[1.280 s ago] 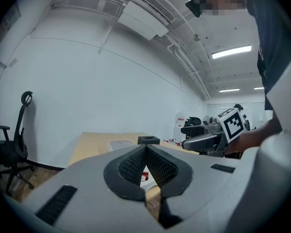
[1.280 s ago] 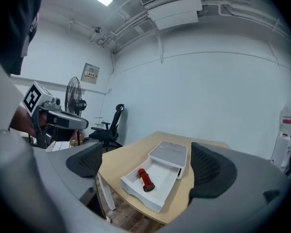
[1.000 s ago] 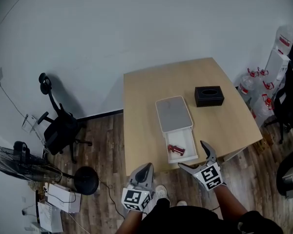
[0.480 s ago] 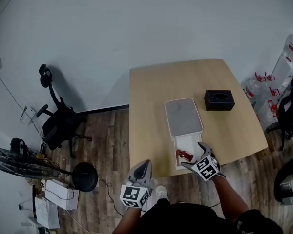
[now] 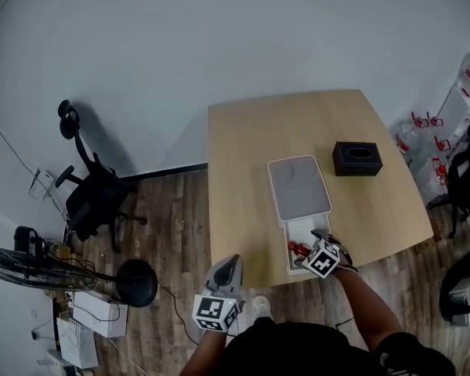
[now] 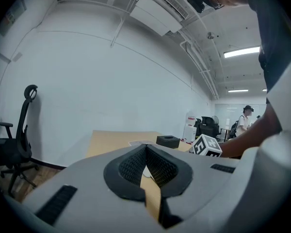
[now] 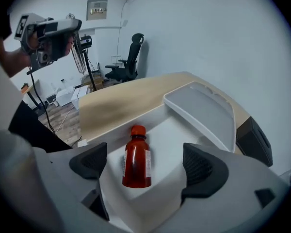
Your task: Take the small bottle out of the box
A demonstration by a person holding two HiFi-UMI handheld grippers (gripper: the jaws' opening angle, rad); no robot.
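Note:
A small red bottle (image 7: 137, 159) with a red cap lies on its side in the open drawer (image 7: 172, 125) of a white box (image 5: 300, 186) on the wooden table (image 5: 243, 171). In the head view the bottle (image 5: 298, 249) shows just left of my right gripper (image 5: 307, 249). My right gripper (image 7: 146, 163) reaches into the drawer. Its jaws are closing with the bottle between them, and the pads (image 7: 203, 166) stand clear of it on both sides. My left gripper (image 5: 229, 266) hangs off the table's near edge, and its jaws (image 6: 145, 149) look shut on nothing.
A black tissue box (image 5: 357, 157) sits on the table right of the white box. A black office chair (image 5: 90, 194) and a fan (image 5: 31, 261) stand on the wood floor at left. Large water bottles (image 5: 423, 128) stand at right.
My right gripper has moved forward from the table's near edge into the drawer, coming around the bottle. The left gripper has stayed by the near edge.

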